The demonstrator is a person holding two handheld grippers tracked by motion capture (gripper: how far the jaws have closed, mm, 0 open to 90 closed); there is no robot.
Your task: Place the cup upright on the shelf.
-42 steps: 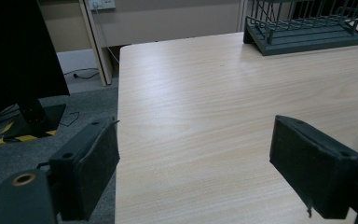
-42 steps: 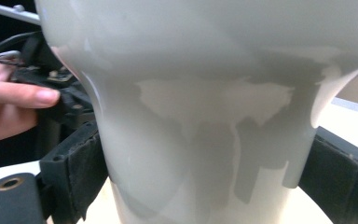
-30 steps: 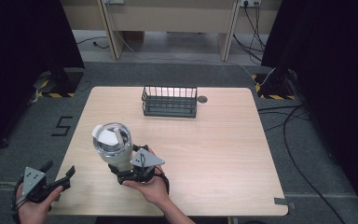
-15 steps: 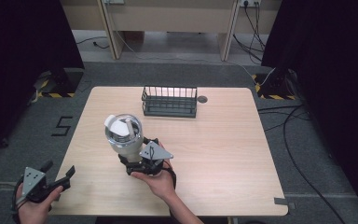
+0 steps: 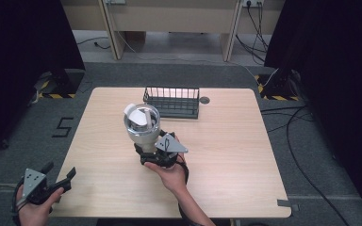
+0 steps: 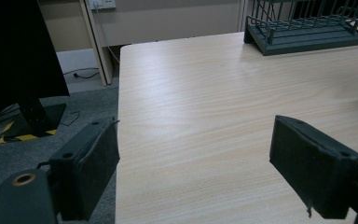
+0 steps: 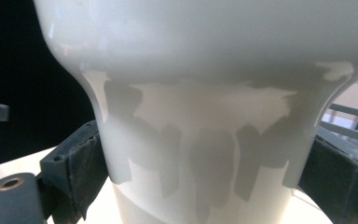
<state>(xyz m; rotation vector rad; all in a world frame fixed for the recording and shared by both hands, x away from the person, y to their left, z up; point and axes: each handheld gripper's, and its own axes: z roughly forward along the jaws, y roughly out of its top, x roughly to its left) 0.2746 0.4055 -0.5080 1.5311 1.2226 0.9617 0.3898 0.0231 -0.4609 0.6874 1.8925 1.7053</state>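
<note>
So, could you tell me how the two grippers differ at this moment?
The right gripper is shut on the white cup, gripping its narrower lower part; the left gripper stands open with nothing between its jaws. The right gripper is over the middle of the table, near the wire basket; the left gripper sits at the table's near left corner. Both are hand-held and carry a grey three-cornered plate.

Wire basket (image 5: pixel 171 101) at the table's (image 5: pixel 226 155) far edge, cup (image 5: pixel 142 125) just before it
</note>
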